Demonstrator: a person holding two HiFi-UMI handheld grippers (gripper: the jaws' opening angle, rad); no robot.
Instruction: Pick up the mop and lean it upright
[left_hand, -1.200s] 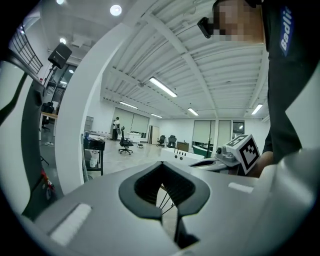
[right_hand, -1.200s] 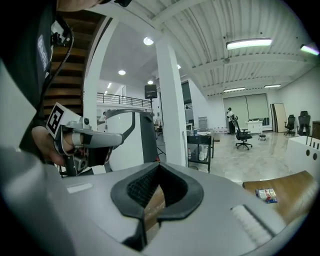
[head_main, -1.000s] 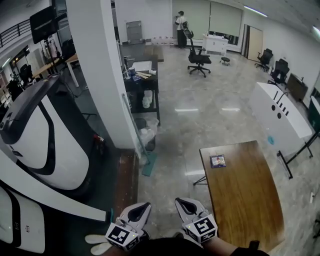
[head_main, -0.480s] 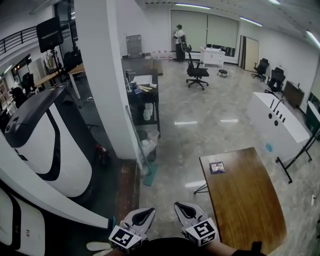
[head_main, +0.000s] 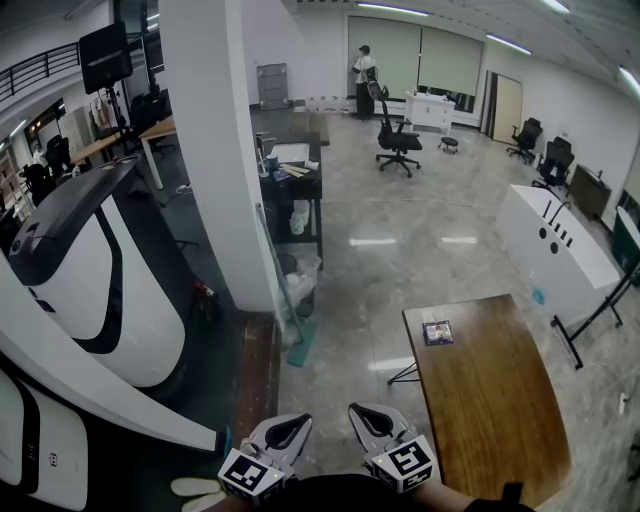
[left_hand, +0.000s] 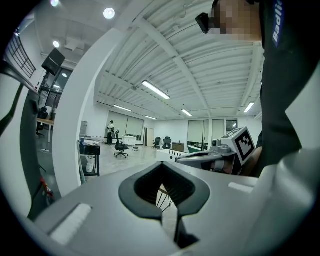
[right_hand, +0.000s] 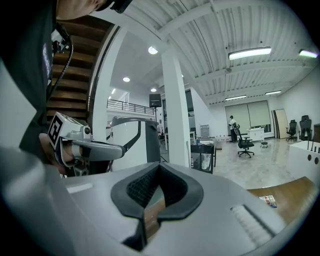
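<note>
**Mop upright at the pillar, both claws empty**

The mop (head_main: 278, 275) leans against the white pillar (head_main: 215, 150), its handle tilted and its teal head (head_main: 301, 343) on the floor at the pillar's foot. It is well apart from both claws. The left claw (head_main: 288, 428) and right claw (head_main: 368, 416) sit side by side at the bottom edge of the head view. Each has its jaws pressed together on nothing. A wooden table (head_main: 490, 400) stands to the right claw's right.
</note>
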